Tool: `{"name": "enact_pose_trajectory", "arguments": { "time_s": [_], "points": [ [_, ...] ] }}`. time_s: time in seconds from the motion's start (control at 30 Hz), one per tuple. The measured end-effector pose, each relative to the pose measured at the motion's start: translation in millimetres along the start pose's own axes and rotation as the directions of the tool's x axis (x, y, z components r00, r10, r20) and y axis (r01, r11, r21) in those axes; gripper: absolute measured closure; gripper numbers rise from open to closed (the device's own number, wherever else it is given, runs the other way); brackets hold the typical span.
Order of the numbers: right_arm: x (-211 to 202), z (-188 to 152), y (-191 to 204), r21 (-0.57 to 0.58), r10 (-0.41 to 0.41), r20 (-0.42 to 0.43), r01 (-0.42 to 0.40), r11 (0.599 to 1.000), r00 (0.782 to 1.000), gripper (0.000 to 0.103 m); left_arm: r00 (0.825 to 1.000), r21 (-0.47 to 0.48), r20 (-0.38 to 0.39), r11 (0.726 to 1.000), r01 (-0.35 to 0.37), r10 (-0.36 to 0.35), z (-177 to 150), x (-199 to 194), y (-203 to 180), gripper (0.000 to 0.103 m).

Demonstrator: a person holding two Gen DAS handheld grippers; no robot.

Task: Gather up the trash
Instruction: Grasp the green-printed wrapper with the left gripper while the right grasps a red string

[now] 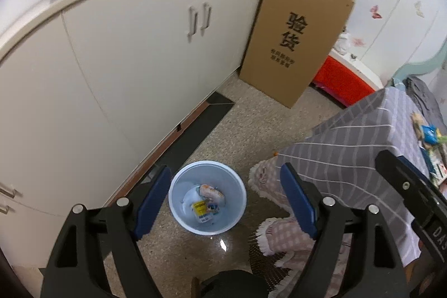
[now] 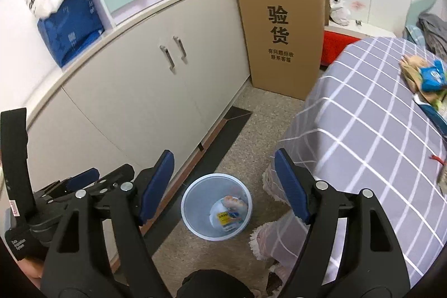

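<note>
Both my grippers, left (image 1: 226, 203) and right (image 2: 225, 185), hang with jaws wide and empty over the bin (image 2: 216, 205) on the floor. The remaining trash (image 2: 427, 76) lies right on the table (image 2: 363, 130), nearer my right.

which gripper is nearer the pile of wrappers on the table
Right. The right gripper hangs beside the table, wrappers ahead to its right; the left gripper sits further left, above the bin.
</note>
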State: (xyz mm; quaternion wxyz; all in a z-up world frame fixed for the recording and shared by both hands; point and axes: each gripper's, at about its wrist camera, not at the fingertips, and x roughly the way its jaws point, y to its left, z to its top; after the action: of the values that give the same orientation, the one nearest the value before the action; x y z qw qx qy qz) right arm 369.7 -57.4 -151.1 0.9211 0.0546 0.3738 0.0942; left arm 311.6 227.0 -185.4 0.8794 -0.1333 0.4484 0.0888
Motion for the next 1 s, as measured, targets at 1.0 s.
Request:
{"name": "enact_pose_trajectory", "arguments": {
  "time_s": [1.0],
  "points": [
    [-183.8, -76.9, -267.1, 0.444, -0.294, 0.13, 0.209, 0.871, 0.947, 0.028, 0.955, 0.534, -0.086, 0.796, 0.284, -0.284, -79.8, -40.5, -326.5, 0.028]
  ]
}}
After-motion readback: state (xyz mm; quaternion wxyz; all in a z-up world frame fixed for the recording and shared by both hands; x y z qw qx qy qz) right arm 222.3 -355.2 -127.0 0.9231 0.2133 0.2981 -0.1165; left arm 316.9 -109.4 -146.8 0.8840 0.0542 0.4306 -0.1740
